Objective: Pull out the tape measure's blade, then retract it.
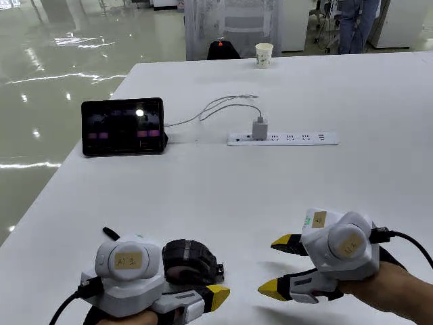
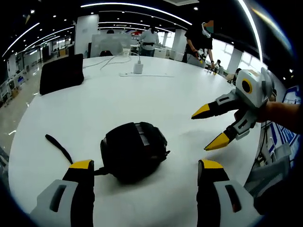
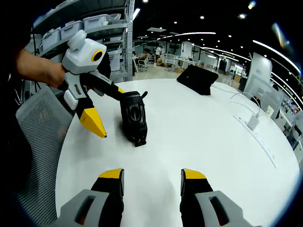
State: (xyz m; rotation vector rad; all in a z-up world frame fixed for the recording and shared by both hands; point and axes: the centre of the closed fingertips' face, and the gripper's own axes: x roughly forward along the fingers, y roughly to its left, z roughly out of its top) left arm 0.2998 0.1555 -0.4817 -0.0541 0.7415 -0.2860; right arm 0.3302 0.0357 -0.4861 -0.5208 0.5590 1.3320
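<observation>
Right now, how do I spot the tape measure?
On the white table, skip the tablet and power strip; look at the near edge. The tape measure sits between the left gripper's open jaws: a squat, rounded black case, unlike the flat tablet.

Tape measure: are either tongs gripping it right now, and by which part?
Nothing is held. The tape measure lies on the table between the open jaws of the left tongs, unclamped; the right tongs are open and clear of it.
</observation>
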